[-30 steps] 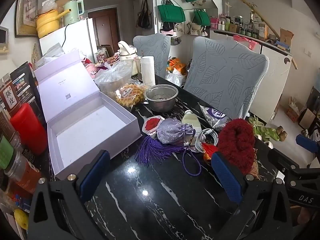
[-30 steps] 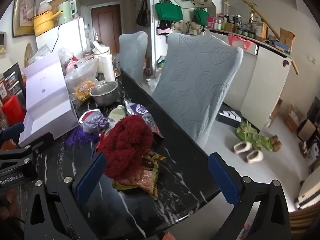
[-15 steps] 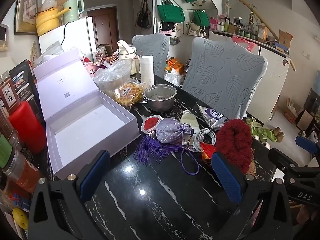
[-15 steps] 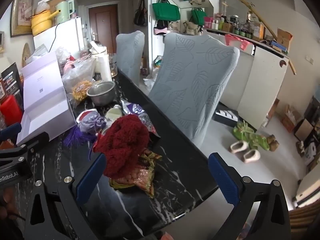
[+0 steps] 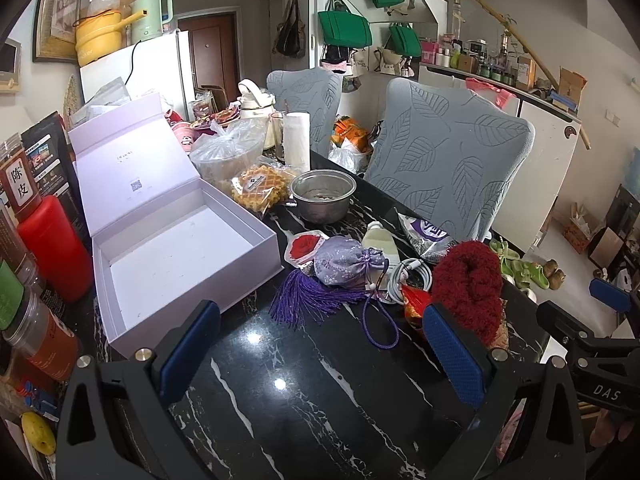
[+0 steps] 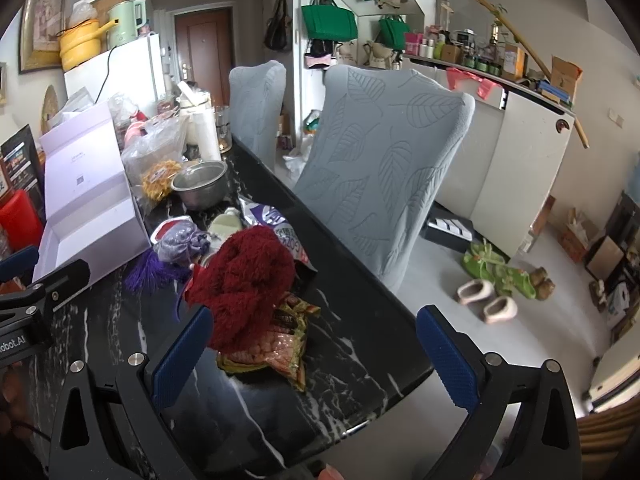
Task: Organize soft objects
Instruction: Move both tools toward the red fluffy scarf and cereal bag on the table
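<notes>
Red fuzzy scarf (image 6: 244, 284): bunched, plush, dark crimson, heaped on a snack packet (image 6: 276, 344) near the black marble desk (image 5: 320, 400) edge | lilac pouch (image 5: 344, 262): embroidered, purple tassel, beside open lavender box (image 5: 180, 256) | left tool (image 5: 320, 356): fingers apart, holding nothing | right tool (image 6: 316, 360): fingers apart, holding nothing, just before the scarf

My tongs' pads (image 5: 188, 350) are blue w/ black frames. Worktop (image 5: 320, 392): black w/ white veins. Box (image 5: 176, 252) pale lilac, fuzzy bundle (image 5: 468, 280) dark red, pouch (image 5: 344, 260) lavender floral w/ purple tassel (image 5: 308, 300).
</notes>
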